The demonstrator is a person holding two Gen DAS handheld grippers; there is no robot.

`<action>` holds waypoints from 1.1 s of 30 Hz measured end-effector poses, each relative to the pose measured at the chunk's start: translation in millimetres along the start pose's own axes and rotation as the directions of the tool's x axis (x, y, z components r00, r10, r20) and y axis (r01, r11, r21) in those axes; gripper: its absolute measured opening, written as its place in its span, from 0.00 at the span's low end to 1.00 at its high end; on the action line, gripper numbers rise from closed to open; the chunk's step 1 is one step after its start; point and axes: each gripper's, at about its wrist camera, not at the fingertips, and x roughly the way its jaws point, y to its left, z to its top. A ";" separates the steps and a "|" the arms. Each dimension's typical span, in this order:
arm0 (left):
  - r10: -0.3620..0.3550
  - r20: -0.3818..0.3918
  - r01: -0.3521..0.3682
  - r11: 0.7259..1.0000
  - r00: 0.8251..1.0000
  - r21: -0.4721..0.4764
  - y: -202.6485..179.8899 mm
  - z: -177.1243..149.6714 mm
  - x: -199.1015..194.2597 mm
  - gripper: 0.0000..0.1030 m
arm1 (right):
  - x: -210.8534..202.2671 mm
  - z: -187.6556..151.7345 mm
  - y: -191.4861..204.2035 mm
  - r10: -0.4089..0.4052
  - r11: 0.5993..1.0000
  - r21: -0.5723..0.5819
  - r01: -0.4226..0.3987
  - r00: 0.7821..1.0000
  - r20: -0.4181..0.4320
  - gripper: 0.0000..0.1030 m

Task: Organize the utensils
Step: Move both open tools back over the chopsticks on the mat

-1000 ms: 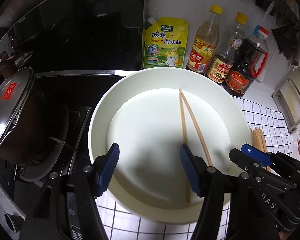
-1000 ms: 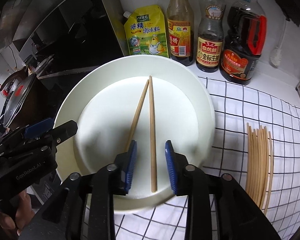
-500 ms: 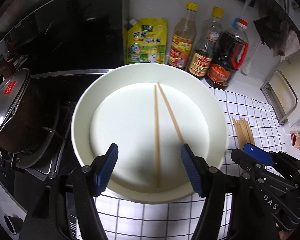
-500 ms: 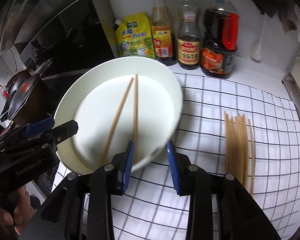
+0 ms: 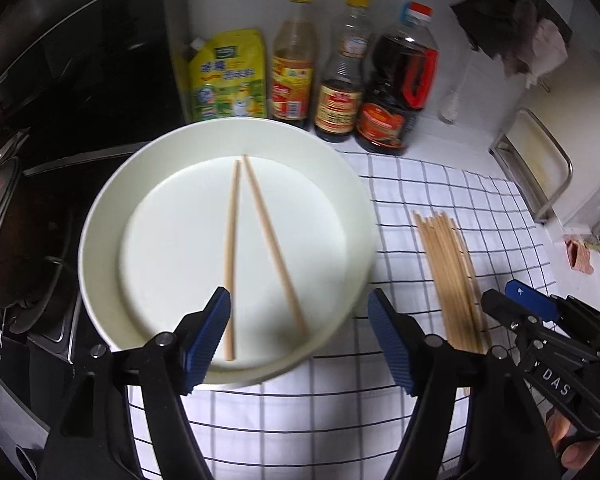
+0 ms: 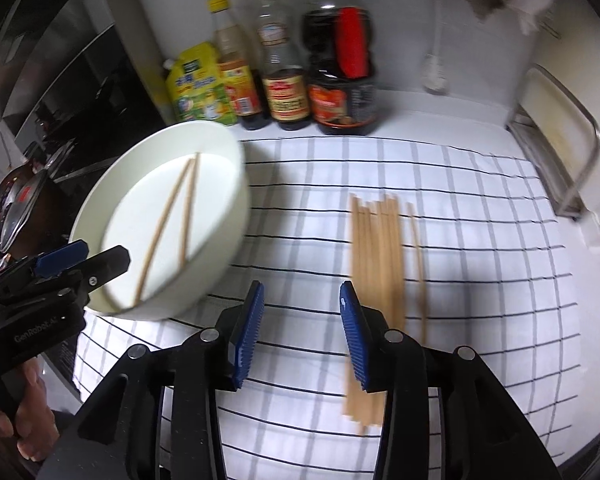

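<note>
Right tool (image 6: pixel 301 334), pads spread and empty, hovers over the checked cloth (image 6: pixel 480 280) just left of the near ends of the loose chopstick bundle (image 6: pixel 376 256); left tool (image 5: pixel 300 338), likewise spread and empty, hangs at the near rim of the white plate (image 5: pixel 100 216), which holds two chopsticks (image 5: pixel 260 236) in a narrow V. The step in hand is probably taking a further stick from the bundle, which lies to the right of the plate (one stick sits slightly apart on its far side). To do it well, centre the pads over a single stick, close gently, and lay it parallel to the pair on the plate.
</note>
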 end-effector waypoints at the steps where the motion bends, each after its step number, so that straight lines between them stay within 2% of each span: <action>1: -0.003 -0.003 0.003 1.000 1.000 0.007 -6.7 -0.6 1.0 0.68 | -0.9 -1.7 -8.4 -0.008 1.000 0.008 0.008 1.000 -0.002 0.37; 10: -0.020 -0.033 0.022 0.998 0.999 0.056 -52.6 -9.0 11.0 0.68 | -6.6 -15.9 -70.1 -0.053 0.995 0.082 0.054 0.999 -0.008 0.37; 17: -0.035 -0.049 0.038 0.996 0.998 0.079 -81.5 -16.3 19.4 0.68 | -3.0 -28.2 -104.4 -0.096 0.992 0.085 0.097 0.995 -0.019 0.38; 27: -0.023 -0.043 0.027 0.995 0.999 0.100 -113.2 -24.7 32.8 0.68 | 21.9 -39.6 -126.4 -0.085 0.994 0.067 0.088 0.995 -0.051 0.38; 33: -0.044 -0.055 0.047 0.997 0.997 0.059 -117.5 -29.0 46.0 0.68 | 39.3 -38.0 -128.1 -0.066 0.997 0.046 0.068 0.996 -0.057 0.38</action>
